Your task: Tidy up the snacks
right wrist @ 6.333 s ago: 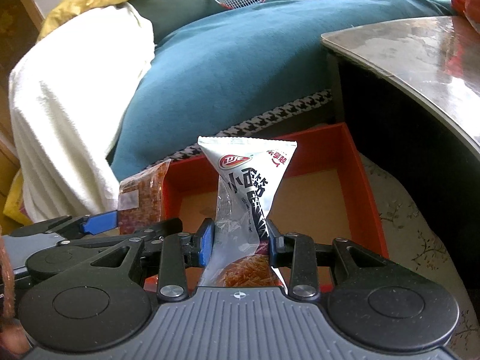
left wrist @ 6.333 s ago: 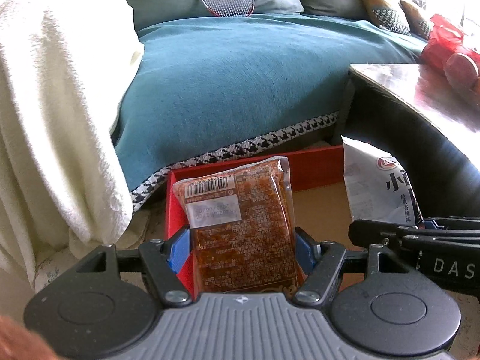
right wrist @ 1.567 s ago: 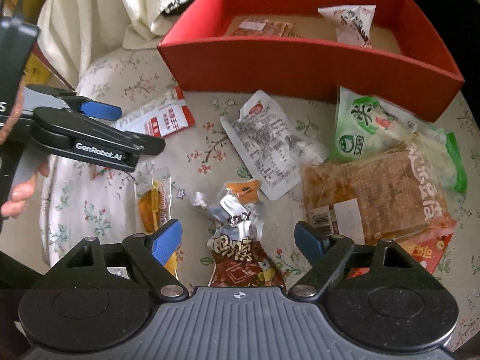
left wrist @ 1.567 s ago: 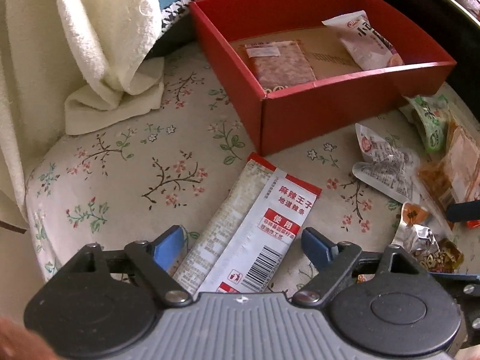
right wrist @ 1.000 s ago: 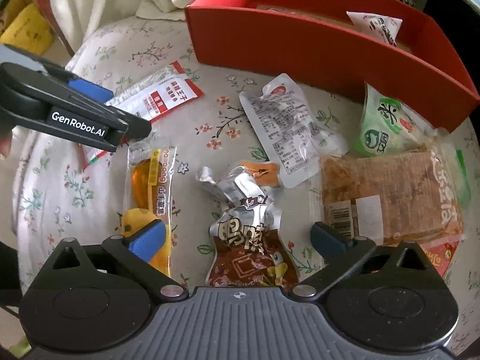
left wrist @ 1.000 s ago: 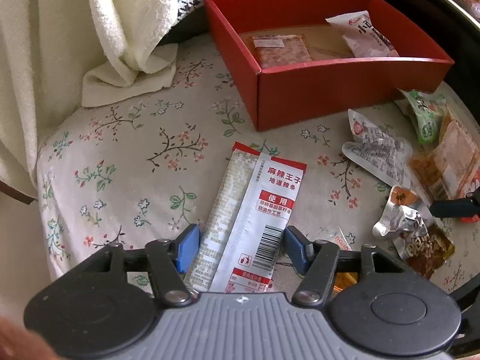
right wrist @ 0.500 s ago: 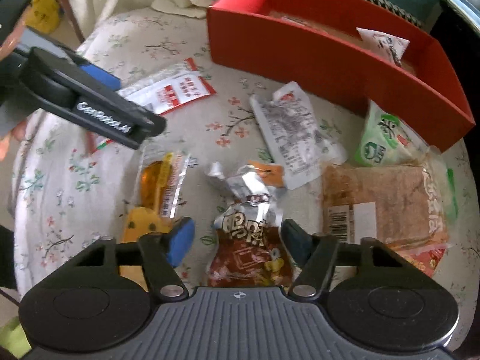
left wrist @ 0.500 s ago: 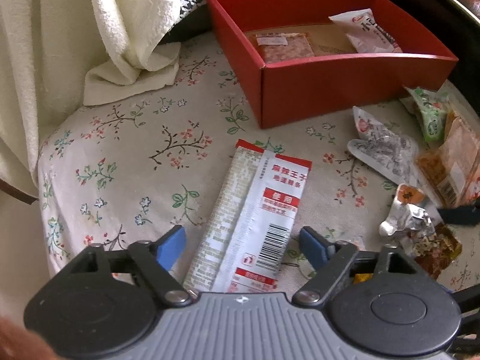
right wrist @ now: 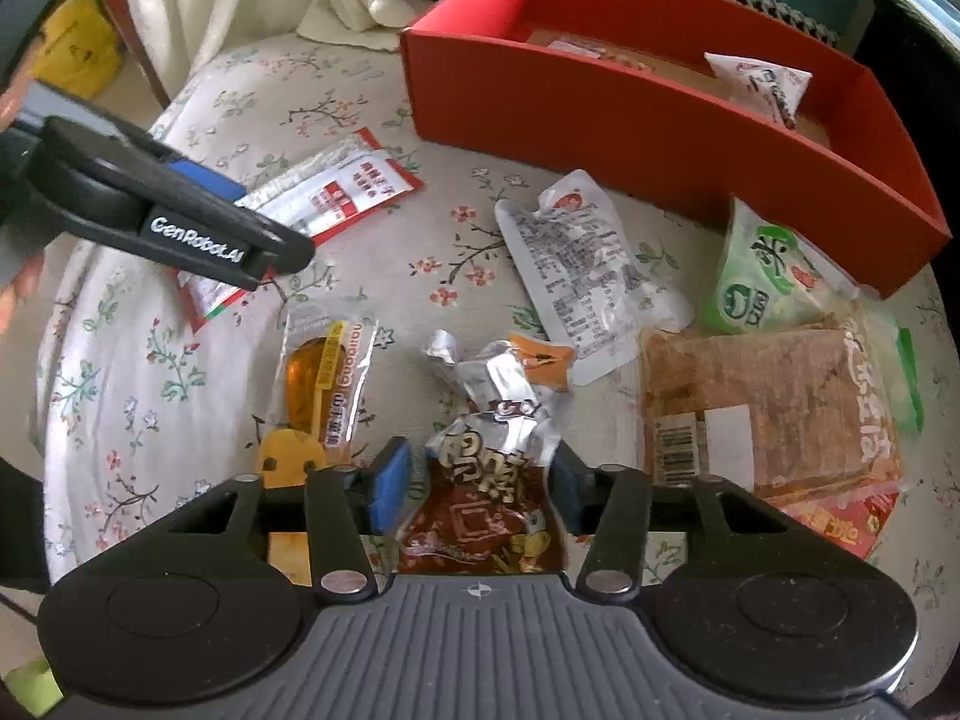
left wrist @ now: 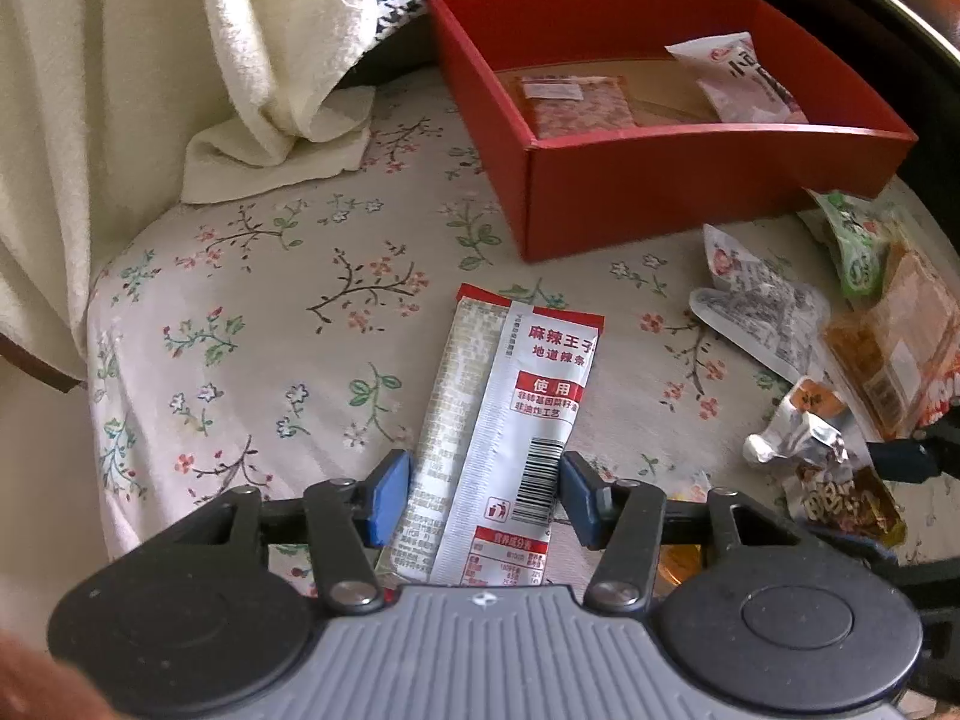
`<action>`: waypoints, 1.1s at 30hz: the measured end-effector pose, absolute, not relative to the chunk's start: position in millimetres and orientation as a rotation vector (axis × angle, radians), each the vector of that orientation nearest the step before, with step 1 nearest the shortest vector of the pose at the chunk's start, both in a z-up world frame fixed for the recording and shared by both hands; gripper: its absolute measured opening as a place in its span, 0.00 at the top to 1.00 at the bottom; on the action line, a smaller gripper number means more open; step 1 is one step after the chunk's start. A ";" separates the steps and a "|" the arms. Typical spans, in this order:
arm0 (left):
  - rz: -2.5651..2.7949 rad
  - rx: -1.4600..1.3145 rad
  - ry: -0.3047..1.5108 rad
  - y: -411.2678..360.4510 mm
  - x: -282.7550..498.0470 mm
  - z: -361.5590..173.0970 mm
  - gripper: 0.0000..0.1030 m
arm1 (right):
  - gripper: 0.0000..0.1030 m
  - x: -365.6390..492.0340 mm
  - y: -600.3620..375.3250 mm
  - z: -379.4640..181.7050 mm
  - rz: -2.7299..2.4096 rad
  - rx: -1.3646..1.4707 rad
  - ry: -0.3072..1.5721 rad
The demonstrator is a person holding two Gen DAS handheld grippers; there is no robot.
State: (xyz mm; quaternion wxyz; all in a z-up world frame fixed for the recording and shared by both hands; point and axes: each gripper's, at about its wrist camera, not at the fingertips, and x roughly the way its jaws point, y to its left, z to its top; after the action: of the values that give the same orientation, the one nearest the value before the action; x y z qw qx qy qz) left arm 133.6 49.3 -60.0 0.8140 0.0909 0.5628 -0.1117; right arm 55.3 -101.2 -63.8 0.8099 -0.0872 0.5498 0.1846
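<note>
A red box (left wrist: 690, 180) on the floral cushion holds a brown snack pack (left wrist: 576, 102) and a white triangular packet (left wrist: 744, 78). My left gripper (left wrist: 483, 498) has its blue pads closed against both edges of a long red-and-white spicy strip packet (left wrist: 510, 420) lying on the cushion. My right gripper (right wrist: 474, 489) has its pads closed against a crumpled silver-and-brown packet (right wrist: 486, 480). The box also shows in the right wrist view (right wrist: 660, 120), and the left gripper's arm (right wrist: 180, 222) crosses over the strip packet (right wrist: 336, 192).
Loose on the cushion (right wrist: 420, 252): an orange jelly packet (right wrist: 324, 384), a grey-white pouch (right wrist: 582, 282), a green packet (right wrist: 768, 282), a large brown pack (right wrist: 762, 402). A cream blanket (left wrist: 150, 90) hangs at left. A dark table edge (left wrist: 870, 18) runs at right.
Both grippers have closed in from wide open onto their packets: the left on the strip packet, the right on the silver-and-brown packet. Both packets still lie on the cushion.
</note>
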 end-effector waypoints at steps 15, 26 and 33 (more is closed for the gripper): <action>-0.254 0.199 1.185 42.0 139.2 -62.8 0.56 | 0.51 66.7 -114.0 -59.7 0.384 -0.138 1.182; -0.270 0.169 1.134 38.6 130.9 -46.8 0.60 | 0.51 74.2 -138.1 -38.1 0.356 -0.025 1.113; -0.262 0.191 1.107 32.5 123.4 -44.4 0.61 | 0.51 79.0 -141.3 -31.2 0.364 0.000 1.090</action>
State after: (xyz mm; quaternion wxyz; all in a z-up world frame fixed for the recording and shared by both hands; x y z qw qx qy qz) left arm 123.4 32.5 -44.4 0.8383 0.0903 0.5232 -0.1239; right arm 79.0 -141.3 -31.2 0.8393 -0.0001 0.5156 0.1723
